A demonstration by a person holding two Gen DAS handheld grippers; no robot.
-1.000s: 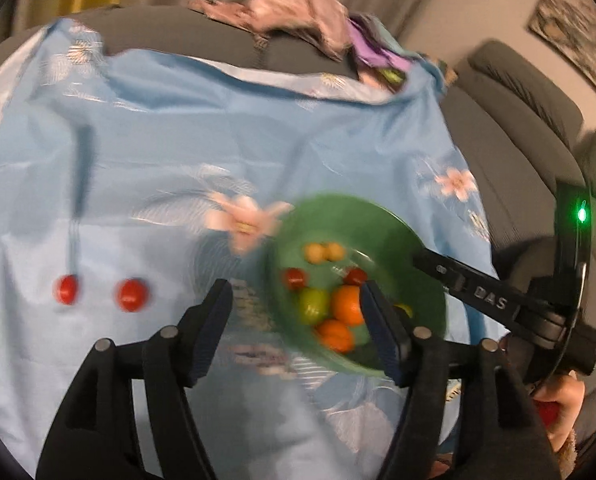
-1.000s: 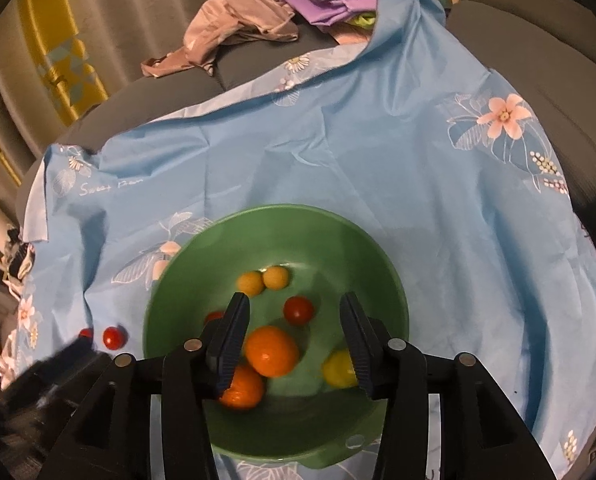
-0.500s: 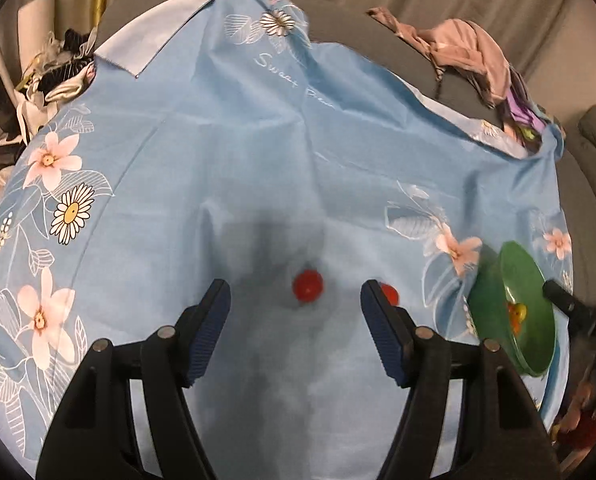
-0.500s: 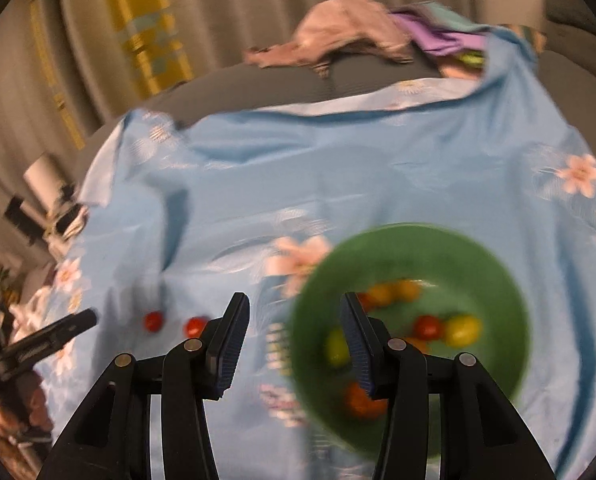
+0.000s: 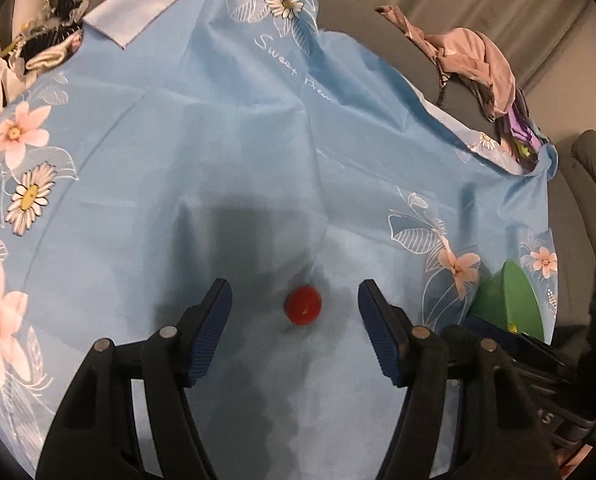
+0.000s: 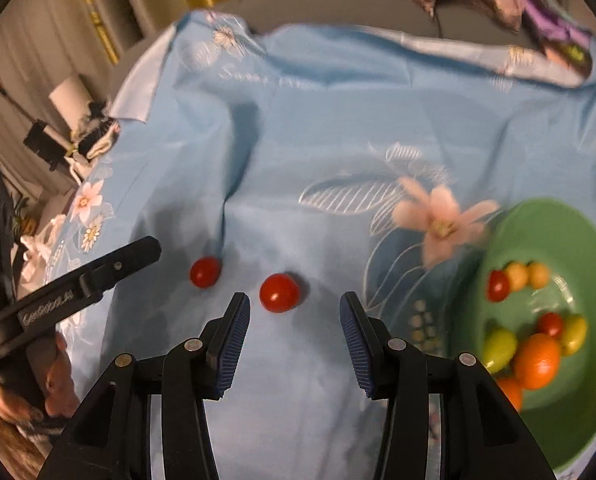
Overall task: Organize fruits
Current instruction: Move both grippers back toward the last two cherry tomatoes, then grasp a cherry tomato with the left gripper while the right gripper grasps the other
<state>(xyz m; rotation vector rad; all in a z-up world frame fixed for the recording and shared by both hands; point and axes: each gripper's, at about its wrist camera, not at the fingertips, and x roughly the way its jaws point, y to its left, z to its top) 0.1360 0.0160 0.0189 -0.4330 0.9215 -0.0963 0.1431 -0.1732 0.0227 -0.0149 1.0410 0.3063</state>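
Note:
Two red cherry tomatoes lie on a blue flowered cloth. In the left wrist view my left gripper is open, with one tomato between its fingertips. In the right wrist view my right gripper is open just short of the nearer tomato; the other tomato lies to its left, near the left gripper's finger. A green bowl at the right holds several small fruits, among them an orange. The bowl's edge shows at the right of the left wrist view.
The blue cloth covers a grey sofa. A heap of pink and purple clothes lies at the far edge. Clutter sits off the cloth's left side. A hand shows at the lower left.
Both grippers have swung left, away from the bowl toward the two tomatoes. The left gripper has come closer, so one tomato now sits between its fingers. The right gripper now faces the other.

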